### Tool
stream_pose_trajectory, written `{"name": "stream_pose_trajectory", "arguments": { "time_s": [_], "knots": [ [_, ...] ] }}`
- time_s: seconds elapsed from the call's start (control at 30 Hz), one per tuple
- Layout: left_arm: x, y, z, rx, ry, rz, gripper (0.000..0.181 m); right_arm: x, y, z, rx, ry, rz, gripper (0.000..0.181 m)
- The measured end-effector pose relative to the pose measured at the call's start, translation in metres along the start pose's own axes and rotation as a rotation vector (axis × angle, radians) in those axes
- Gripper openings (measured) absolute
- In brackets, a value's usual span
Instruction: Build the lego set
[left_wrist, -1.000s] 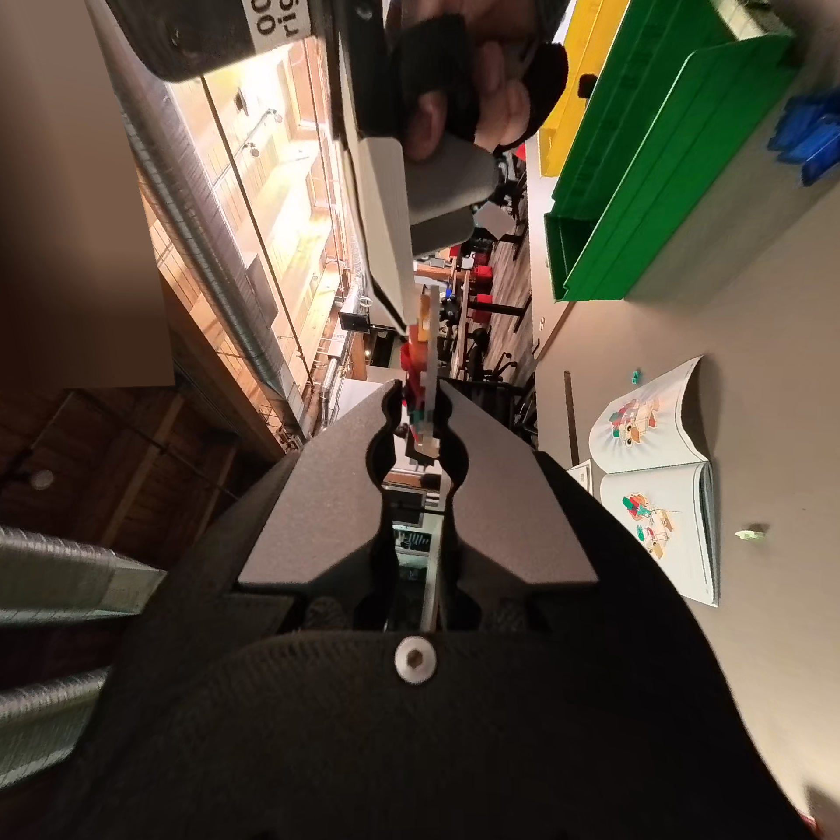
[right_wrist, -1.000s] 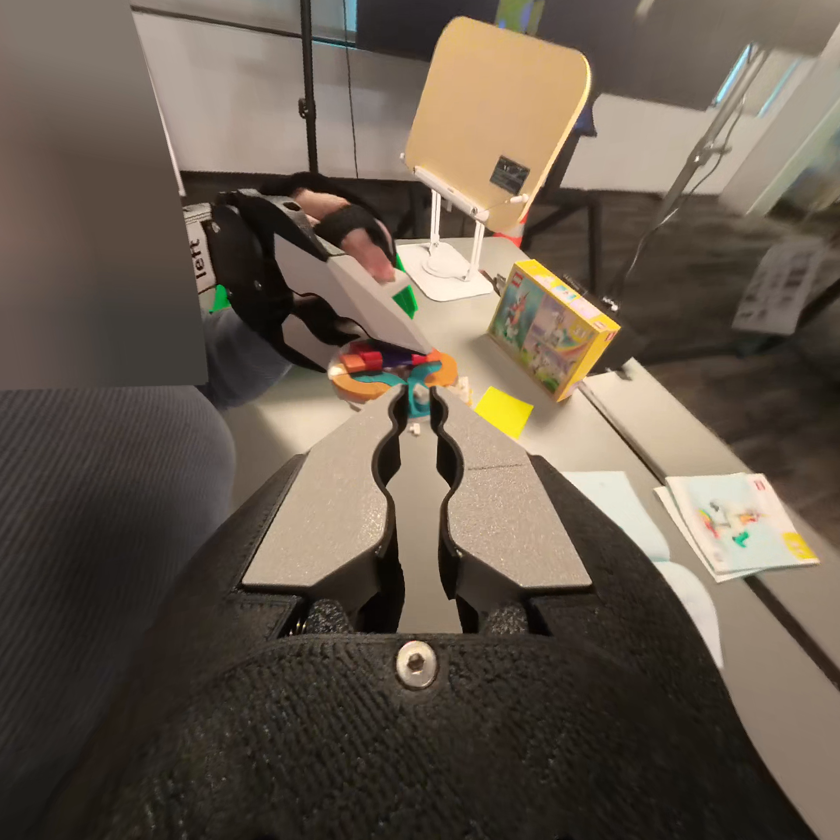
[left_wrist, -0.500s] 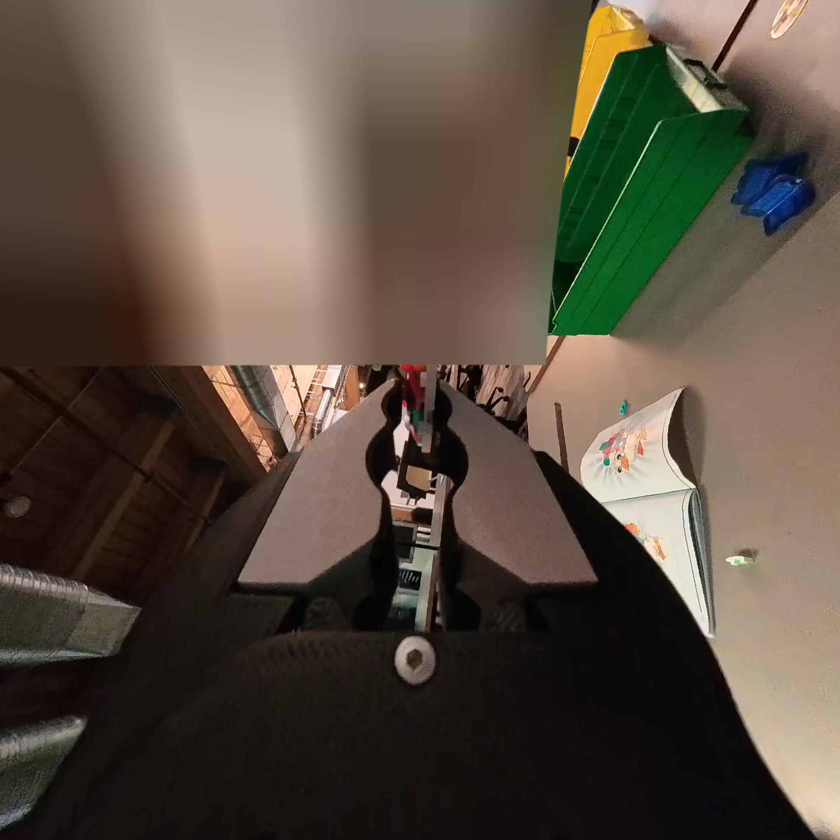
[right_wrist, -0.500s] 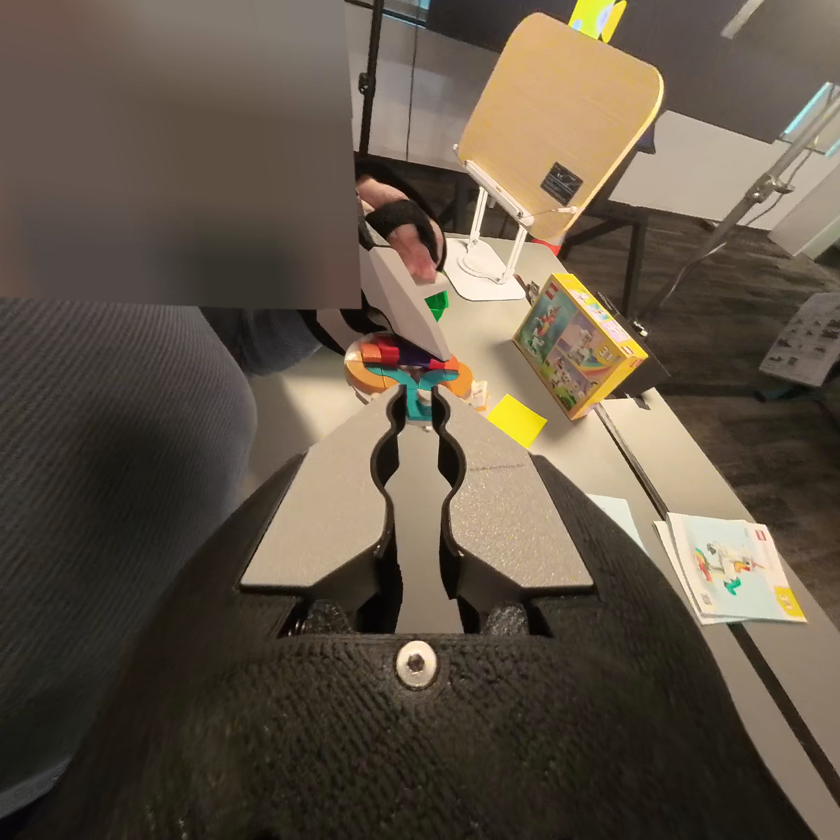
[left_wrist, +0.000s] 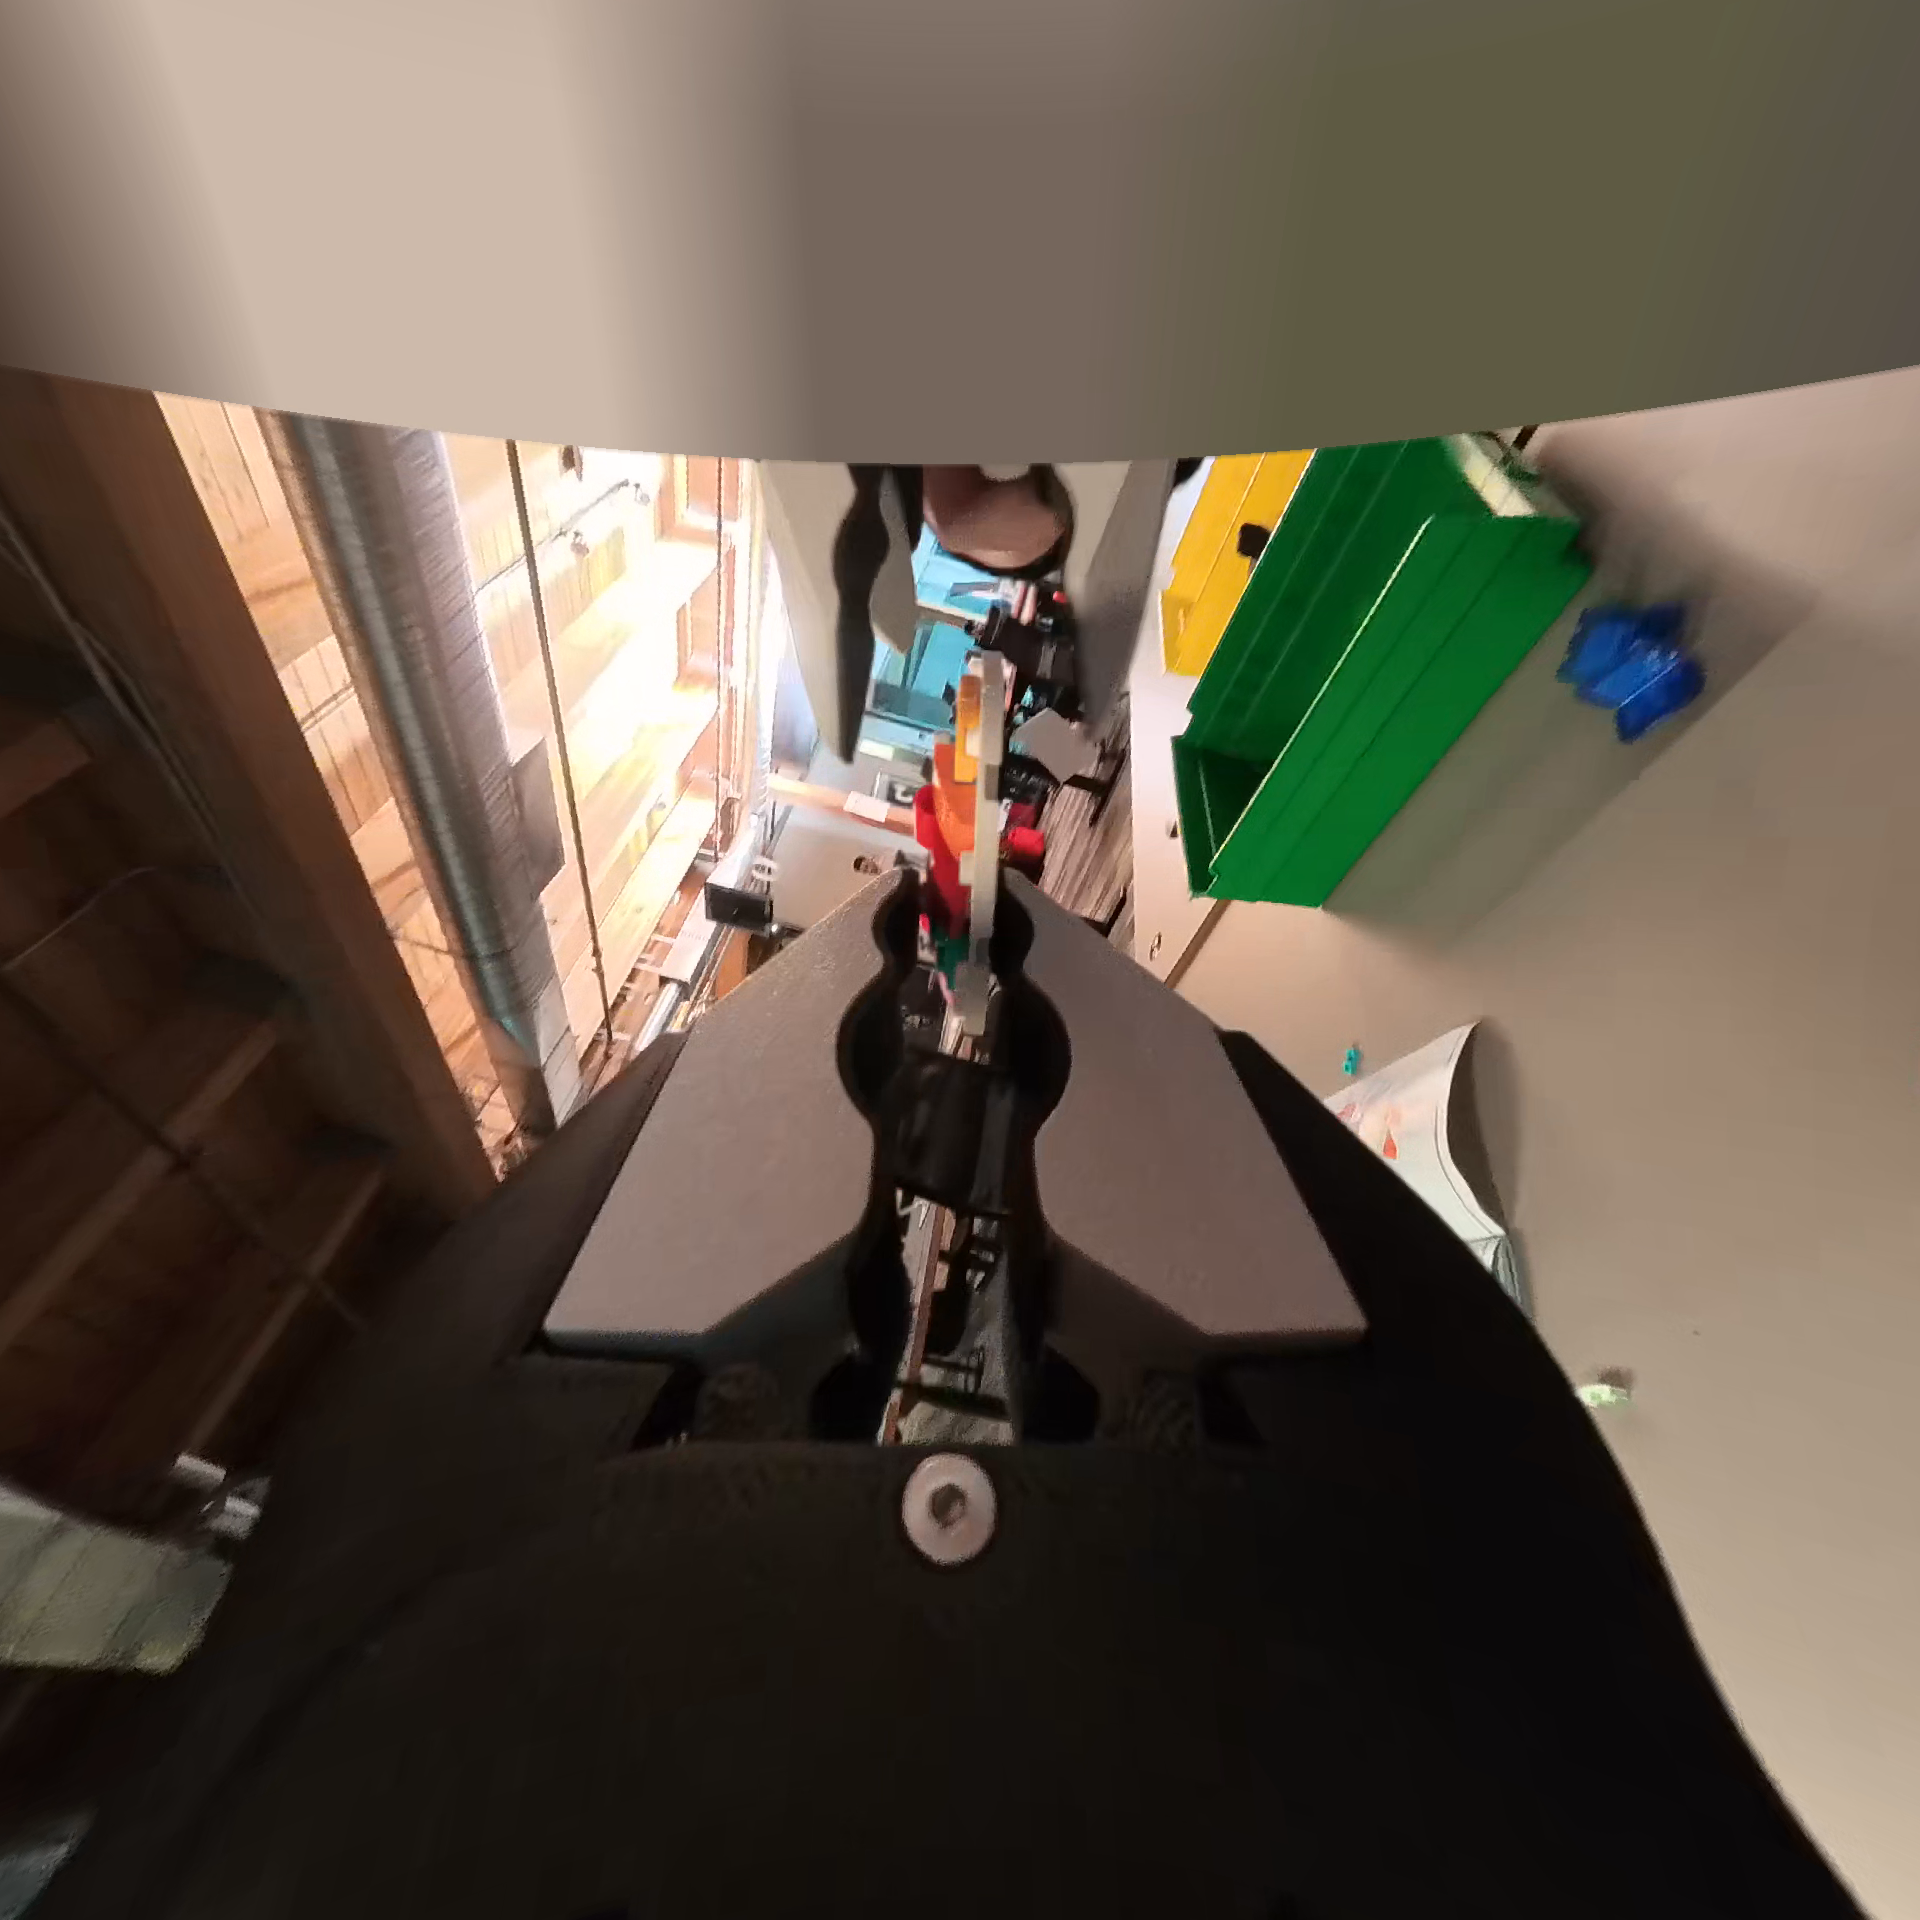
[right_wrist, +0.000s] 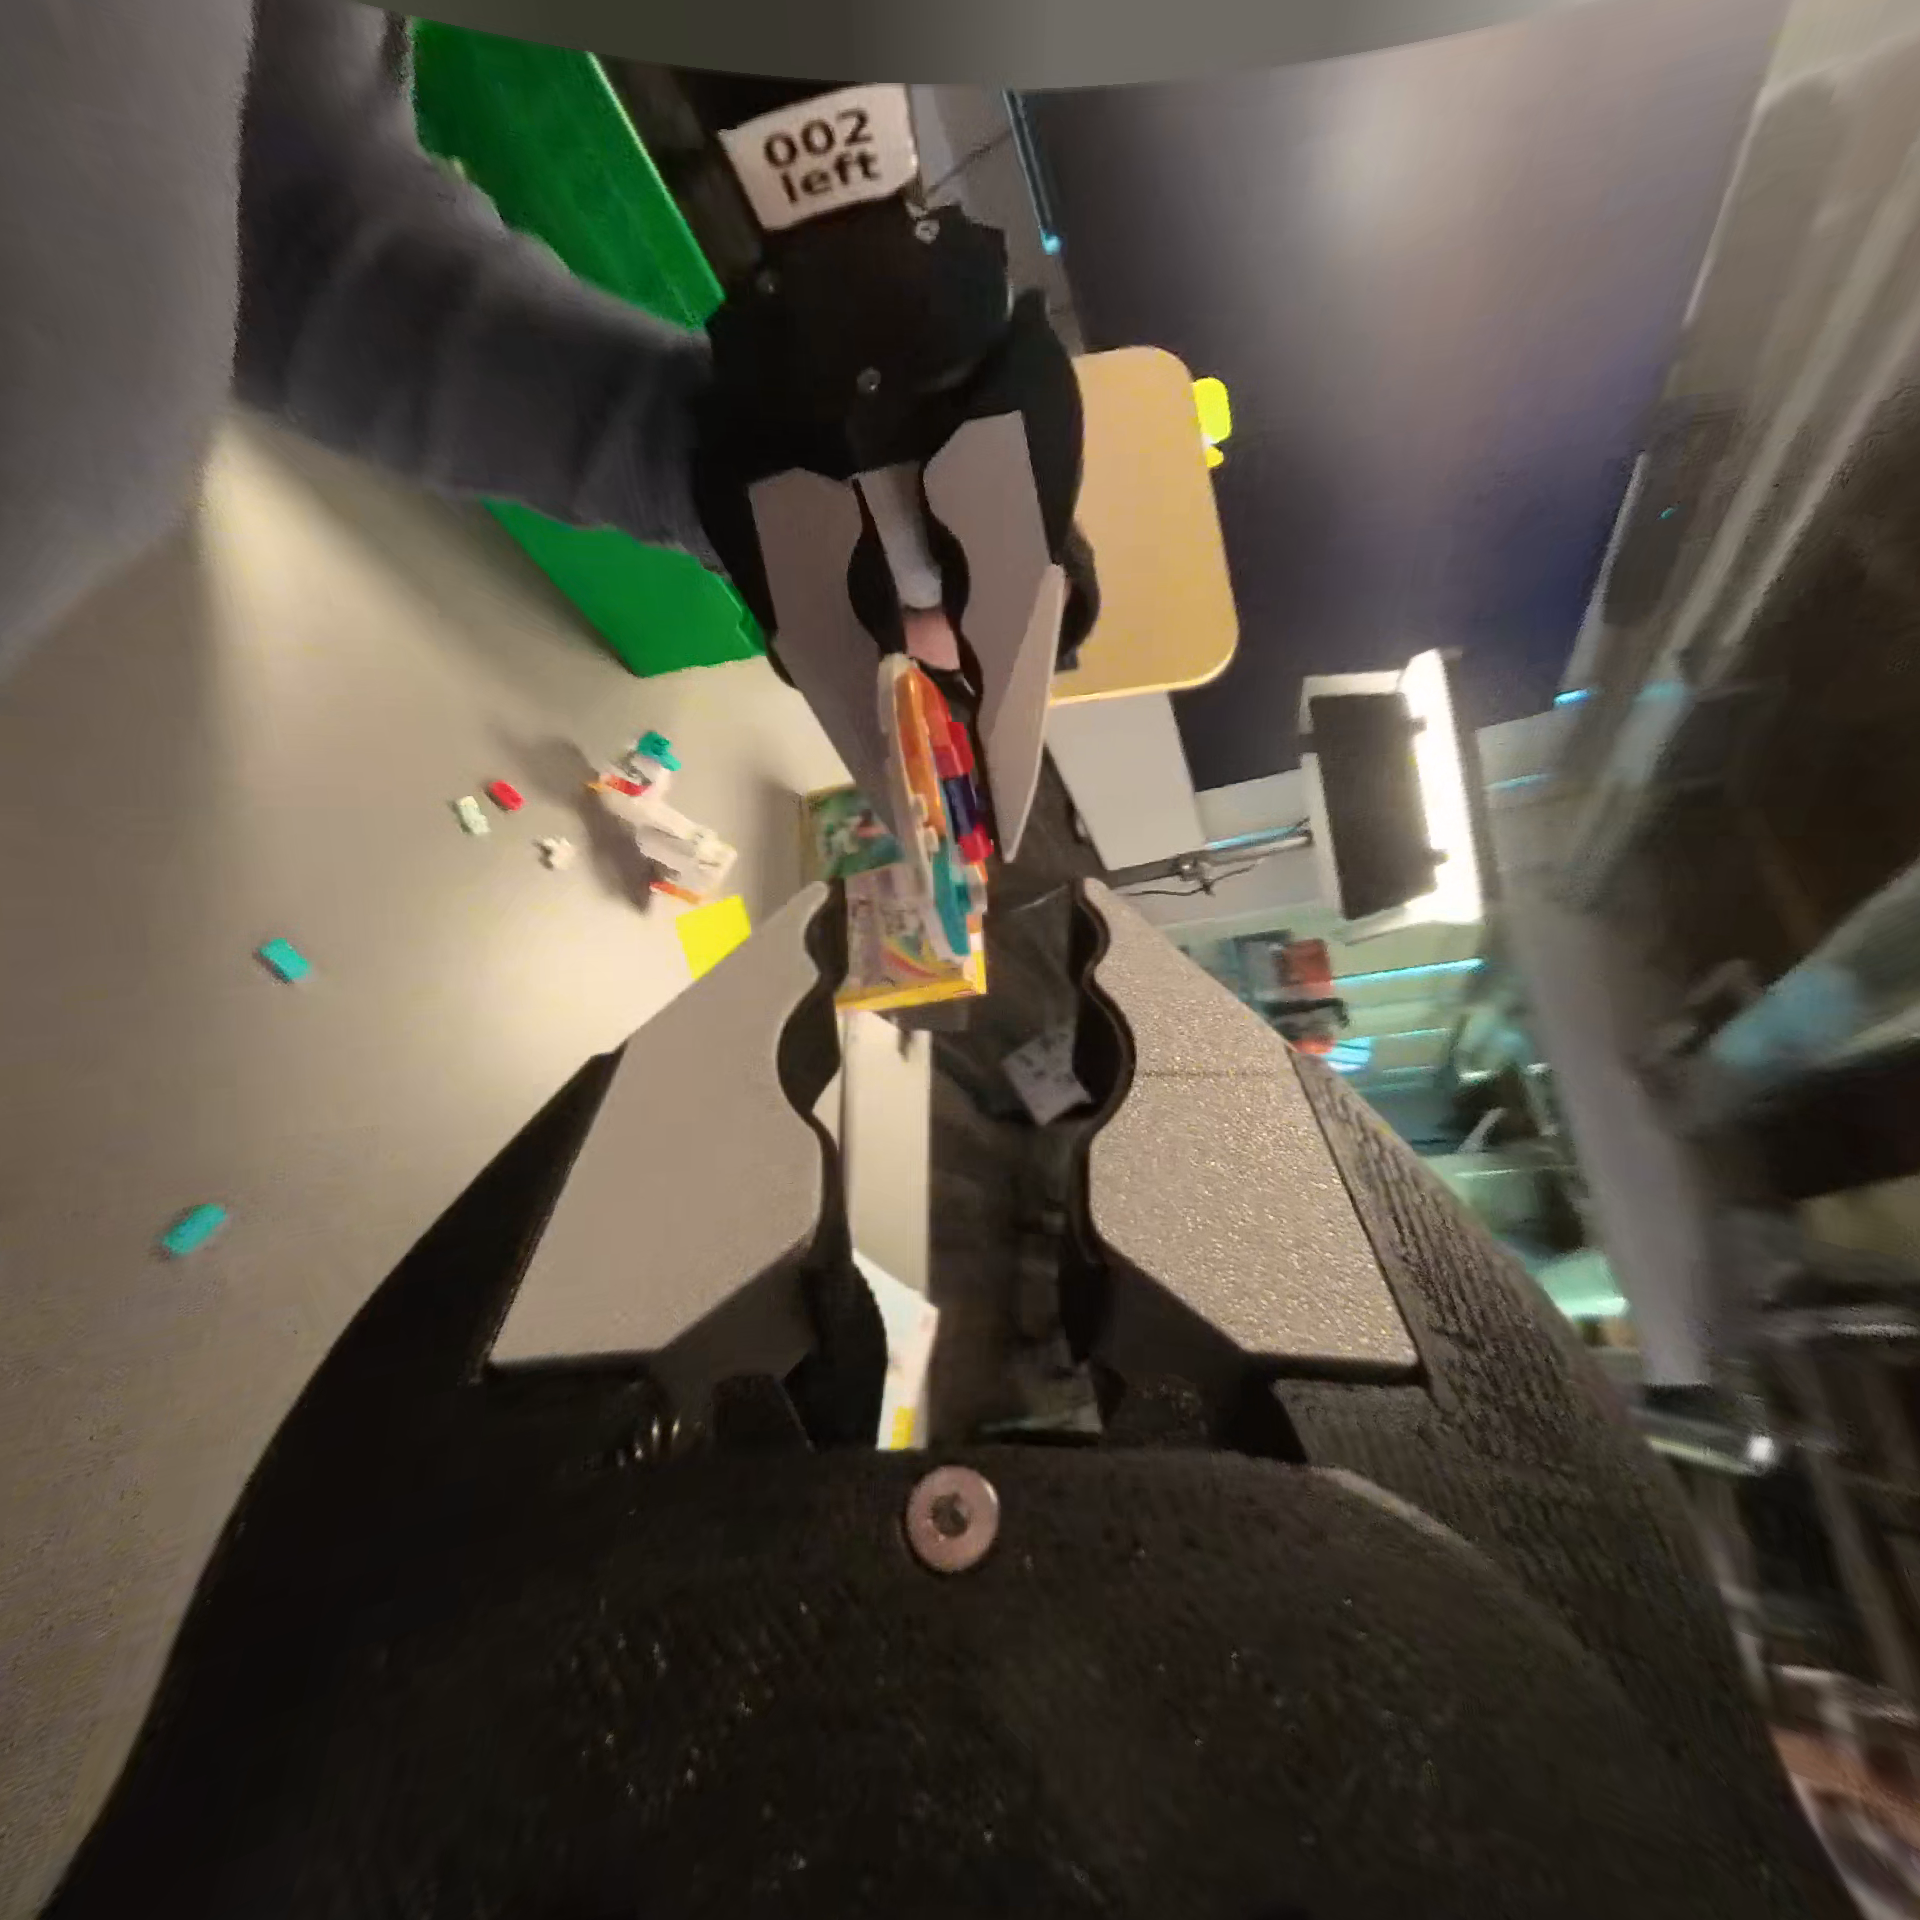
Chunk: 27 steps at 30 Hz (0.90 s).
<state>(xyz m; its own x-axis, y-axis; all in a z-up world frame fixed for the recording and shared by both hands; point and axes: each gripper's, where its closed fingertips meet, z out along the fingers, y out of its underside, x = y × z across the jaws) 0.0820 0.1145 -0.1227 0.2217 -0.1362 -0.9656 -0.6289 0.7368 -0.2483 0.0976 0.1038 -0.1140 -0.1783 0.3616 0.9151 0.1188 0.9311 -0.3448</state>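
With the left gripper (left_wrist: 961, 914) clamped on the model (left_wrist: 971, 821), hold it rigid while the open, empty right gripper (right_wrist: 951, 914) approaches squarely from 6 o'clock.

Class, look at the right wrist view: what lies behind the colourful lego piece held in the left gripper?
Behind the colourful lego piece shows a yellow lego box on the grey table. The piece covers the box's upper part.

I see a grey table (right_wrist: 364, 1039). On it lie a green bin (left_wrist: 1382, 675), a yellow bin (left_wrist: 1216, 551), an open booklet (left_wrist: 1423, 1132), a small white toy animal (right_wrist: 665, 821), a yellow note (right_wrist: 715, 932), a toy box (right_wrist: 894, 935) and loose little bricks (right_wrist: 283, 960).
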Motion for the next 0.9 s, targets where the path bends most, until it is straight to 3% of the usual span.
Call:
{"name": "stream_pose_trajectory", "arguments": {
  "time_s": [0.33, 0.67, 0.9],
  "knots": [
    [0.002, -0.004, 0.0, 0.005, 0.014, 0.007, 0.011, -0.004, 0.002, 0.004, -0.052, 0.022, -0.109, 0.011],
    [0.003, -0.009, -0.002, 0.021, 0.03, -0.006, 0.011, -0.005, -0.004, 0.004, -0.067, 0.044, -0.189, 0.007],
    [0.004, -0.003, -0.002, -0.004, 0.024, -0.007, 0.011, -0.005, 0.0, 0.012, -0.053, 0.059, -0.143, 0.008]
  ]
}}
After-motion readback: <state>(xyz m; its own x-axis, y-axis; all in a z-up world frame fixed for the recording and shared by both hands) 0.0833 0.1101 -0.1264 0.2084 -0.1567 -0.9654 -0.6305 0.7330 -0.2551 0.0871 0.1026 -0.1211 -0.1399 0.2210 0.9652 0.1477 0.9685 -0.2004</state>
